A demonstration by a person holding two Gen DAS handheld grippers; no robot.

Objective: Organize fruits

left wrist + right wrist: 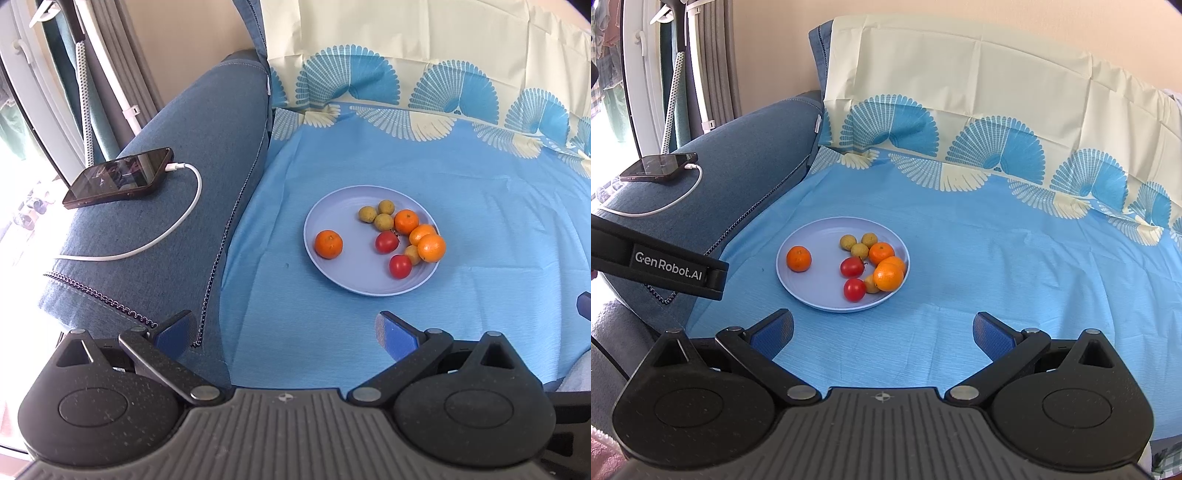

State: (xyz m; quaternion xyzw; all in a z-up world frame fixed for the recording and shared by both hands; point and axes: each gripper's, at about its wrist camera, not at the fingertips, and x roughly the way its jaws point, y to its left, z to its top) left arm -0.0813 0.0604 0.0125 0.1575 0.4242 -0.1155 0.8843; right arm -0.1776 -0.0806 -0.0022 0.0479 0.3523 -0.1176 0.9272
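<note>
A pale blue plate (332, 280) (812, 299) lies on a blue cloth (480, 240) (997, 277). One mandarin (328, 244) (799, 259) sits alone at its left. At the right lie three more mandarins (431, 247) (888, 277), two red tomatoes (386, 242) (852, 267) and several small yellow-green fruits (373, 215) (848, 242). My left gripper (286, 328) is open, low and in front of the plate, holding nothing. My right gripper (882, 328) is open too, in front of the plate and empty. The left gripper's body (665, 266) shows at the left of the right wrist view.
A blue sofa armrest (177, 221) (738, 173) rises left of the cloth. On it lies a phone (118, 177) (659, 167) with a white cable (177, 229) (676, 201). The cream cloth covers the backrest (406, 37) (960, 92). A window and curtains (55, 74) stand at the far left.
</note>
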